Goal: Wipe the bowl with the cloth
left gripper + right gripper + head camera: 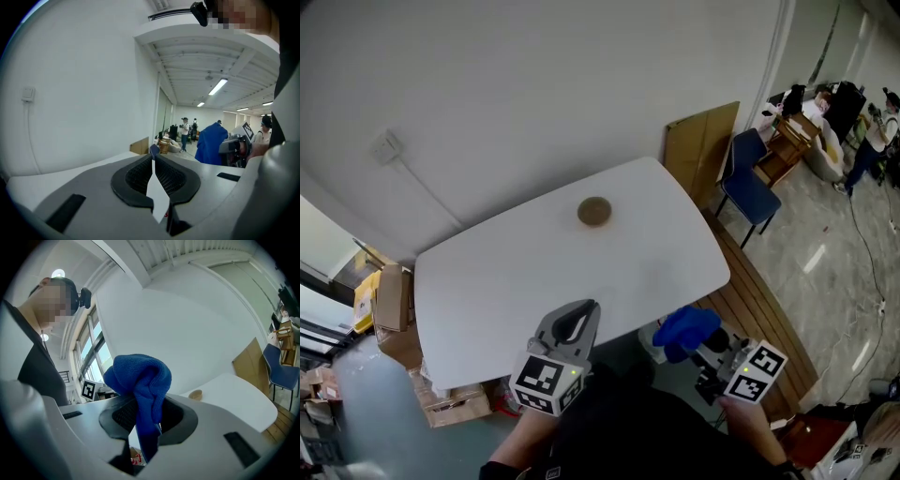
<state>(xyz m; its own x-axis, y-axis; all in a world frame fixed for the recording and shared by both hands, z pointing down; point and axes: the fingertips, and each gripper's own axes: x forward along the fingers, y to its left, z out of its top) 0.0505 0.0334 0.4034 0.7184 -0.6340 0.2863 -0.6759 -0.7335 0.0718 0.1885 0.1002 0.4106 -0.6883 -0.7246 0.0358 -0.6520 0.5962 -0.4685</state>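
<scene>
A small brown wooden bowl (594, 211) sits on the white table (506, 281), toward its far side; the right gripper view shows the bowl (195, 393) small and far off. My right gripper (689, 330) hangs off the table's near right corner, shut on a bunched blue cloth (685, 329) that stands up between its jaws (140, 390). My left gripper (578, 319) is over the table's near edge, shut with nothing between its jaws. In the left gripper view the blue cloth (210, 143) and the right gripper (236, 145) appear at the right.
Cardboard boxes (394, 309) are stacked on the floor at the table's left end. A blue chair (748, 178) and a leaning brown board (698, 145) stand beyond the table's right end. People (185, 126) stand far off in the room.
</scene>
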